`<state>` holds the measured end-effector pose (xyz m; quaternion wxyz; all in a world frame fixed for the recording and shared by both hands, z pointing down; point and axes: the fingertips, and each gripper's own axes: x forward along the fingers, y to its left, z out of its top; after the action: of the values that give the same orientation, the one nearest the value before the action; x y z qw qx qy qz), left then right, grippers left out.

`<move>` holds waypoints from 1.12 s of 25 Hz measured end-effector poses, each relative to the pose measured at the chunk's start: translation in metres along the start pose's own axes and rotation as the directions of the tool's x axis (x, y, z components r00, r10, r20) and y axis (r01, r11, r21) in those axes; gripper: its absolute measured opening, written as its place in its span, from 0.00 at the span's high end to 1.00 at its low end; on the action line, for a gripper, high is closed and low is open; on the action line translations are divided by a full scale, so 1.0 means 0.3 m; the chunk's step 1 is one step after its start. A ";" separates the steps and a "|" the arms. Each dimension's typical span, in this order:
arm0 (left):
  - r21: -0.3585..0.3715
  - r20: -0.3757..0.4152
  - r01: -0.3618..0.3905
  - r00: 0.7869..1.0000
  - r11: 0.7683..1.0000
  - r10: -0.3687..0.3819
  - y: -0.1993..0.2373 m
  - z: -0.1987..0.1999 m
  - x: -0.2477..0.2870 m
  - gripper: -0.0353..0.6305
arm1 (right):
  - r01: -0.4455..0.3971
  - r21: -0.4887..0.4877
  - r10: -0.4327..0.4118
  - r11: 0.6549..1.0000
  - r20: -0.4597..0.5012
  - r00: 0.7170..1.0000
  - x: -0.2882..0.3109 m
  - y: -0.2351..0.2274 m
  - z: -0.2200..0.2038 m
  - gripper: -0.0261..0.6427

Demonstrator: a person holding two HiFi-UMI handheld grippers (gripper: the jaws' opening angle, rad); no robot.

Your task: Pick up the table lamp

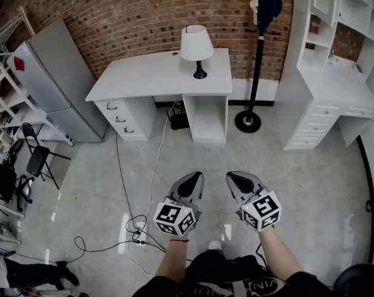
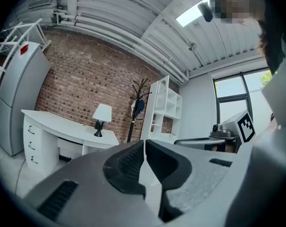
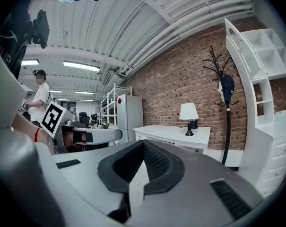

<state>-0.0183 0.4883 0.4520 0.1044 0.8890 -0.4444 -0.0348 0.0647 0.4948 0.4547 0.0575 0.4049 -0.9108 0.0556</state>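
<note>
The table lamp (image 1: 196,47), white shade on a thin black stem and base, stands upright on the right part of a white desk (image 1: 149,78) against the brick wall. It shows small and far in the left gripper view (image 2: 101,117) and the right gripper view (image 3: 188,116). My left gripper (image 1: 195,180) and right gripper (image 1: 237,179) are held side by side over the floor, well short of the desk, both pointing toward it. Both have their jaws shut with nothing between them.
A black coat stand (image 1: 255,60) rises just right of the desk. A white shelf-and-drawer unit (image 1: 326,73) fills the right side, a grey fridge (image 1: 54,88) the left. Cables (image 1: 134,228) trail on the floor left of my grippers. A black folding chair (image 1: 38,159) stands at left.
</note>
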 end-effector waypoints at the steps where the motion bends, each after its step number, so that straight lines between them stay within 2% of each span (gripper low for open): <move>1: 0.000 0.000 0.003 1.000 1.000 -0.003 0.013 -0.003 0.005 0.91 | 0.001 0.005 -0.001 1.000 -0.007 1.000 0.013 -0.004 -0.010 0.96; 7: -0.005 0.007 0.009 1.000 1.000 -0.009 0.078 0.006 0.022 0.91 | 0.009 0.092 -0.010 0.996 0.014 1.000 0.072 -0.014 -0.023 0.96; 16: -0.016 0.016 0.028 0.999 0.999 -0.027 0.168 0.033 0.105 0.91 | 0.049 0.084 -0.052 0.995 0.044 0.998 0.180 -0.111 0.038 0.96; 21: -0.005 0.030 0.027 0.999 1.000 -0.027 0.242 0.073 0.185 0.91 | 0.037 0.061 -0.039 0.997 0.028 0.999 0.290 -0.169 0.045 0.96; 28: -0.033 0.023 -0.007 1.000 0.999 0.008 0.378 0.103 0.298 0.91 | 0.000 0.064 0.001 0.998 -0.004 1.000 0.443 -0.246 0.055 0.96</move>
<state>-0.0581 0.3461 0.4492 0.1140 0.8850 -0.4485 -0.0518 0.0302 0.3459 0.4625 0.0464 0.4062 -0.9086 0.0857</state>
